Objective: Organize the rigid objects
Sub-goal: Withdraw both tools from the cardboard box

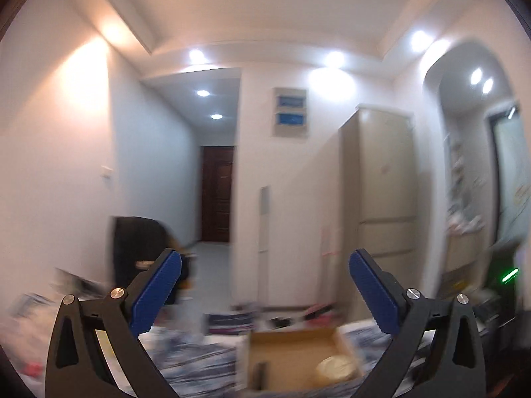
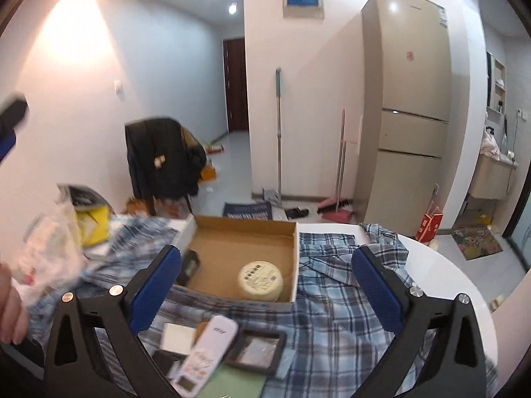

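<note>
Inside the cardboard box (image 2: 212,232), the round tin's (image 2: 260,280) label is unreadable; both hand-held grippers gape empty.

Ceiling spotlights (image 1: 334,58) glaring bright; left view smearing with motion blur; right view staying sharper; fisheye bending edges.

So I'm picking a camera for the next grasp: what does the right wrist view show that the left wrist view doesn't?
Only the right wrist view: the white remote control, the black square tray and a hand at the left edge. Only the left wrist view: much more ceiling, and a green light. Both: the open brown cardboard box holding the round cream tin, on blue plaid cloth, seen between open blue-padded fingers with nothing in them.
</note>
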Motion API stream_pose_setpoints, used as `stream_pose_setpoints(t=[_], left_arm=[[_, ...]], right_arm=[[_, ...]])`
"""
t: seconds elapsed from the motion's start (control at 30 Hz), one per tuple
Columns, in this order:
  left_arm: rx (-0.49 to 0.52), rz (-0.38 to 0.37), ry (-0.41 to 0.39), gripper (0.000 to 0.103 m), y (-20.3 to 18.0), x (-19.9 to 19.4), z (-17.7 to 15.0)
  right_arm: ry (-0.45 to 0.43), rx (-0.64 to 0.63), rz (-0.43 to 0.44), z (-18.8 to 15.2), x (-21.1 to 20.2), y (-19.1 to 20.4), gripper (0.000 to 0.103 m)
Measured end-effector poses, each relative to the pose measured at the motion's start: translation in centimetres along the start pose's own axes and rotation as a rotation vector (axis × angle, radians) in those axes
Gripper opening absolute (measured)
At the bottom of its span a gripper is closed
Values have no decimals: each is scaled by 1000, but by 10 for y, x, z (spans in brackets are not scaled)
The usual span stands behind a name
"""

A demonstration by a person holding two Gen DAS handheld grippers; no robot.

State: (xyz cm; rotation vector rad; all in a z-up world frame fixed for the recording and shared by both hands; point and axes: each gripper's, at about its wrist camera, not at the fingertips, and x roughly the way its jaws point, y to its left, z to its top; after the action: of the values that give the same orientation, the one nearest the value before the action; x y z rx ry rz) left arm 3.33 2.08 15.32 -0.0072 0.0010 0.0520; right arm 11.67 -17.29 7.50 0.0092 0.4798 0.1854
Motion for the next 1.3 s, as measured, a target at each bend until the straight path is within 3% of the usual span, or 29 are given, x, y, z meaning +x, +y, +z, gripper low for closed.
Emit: stream_pose_setpoints(t=[0.07,0.33,0.43,0.47,0.53,0.7,0.83,0.97,1.13,1.3], left_arm=[[15,25,-16,103,3,-19,-4],[-56,-45,-67,103,17,-63,-27],[11,53,-74,103,11,-65,-43],[20,58,-50,103,10,-62,-47],[3,-35,2,103,11,-59,-55],[13,-46,65,103,8,-51,-70],[-2,-98,122,103,7,-44,-88],[-11,-141,240,103,-1,-23,-109],[-9,-136,390,103,-7,-1,-137],[-82,-221,547,103,-6,19,-163]], right_arm=[[-34,16,4,-7,-17,0,102],[-84,22,-26,-35,-43,-5,102],[-97,35,-117,-43,-55,-6,102],[-111,26,-119,-44,-59,-3,102],[-130,4,-97,-44,-66,1,102],[-165,-1,-111,-52,-68,5,102],[-189,18,-108,-62,-63,3,102],[-165,-6,-137,-67,-50,2,102],[-126,5,-141,-76,-39,-4,102],[-84,15,-147,-81,-30,-12,102]])
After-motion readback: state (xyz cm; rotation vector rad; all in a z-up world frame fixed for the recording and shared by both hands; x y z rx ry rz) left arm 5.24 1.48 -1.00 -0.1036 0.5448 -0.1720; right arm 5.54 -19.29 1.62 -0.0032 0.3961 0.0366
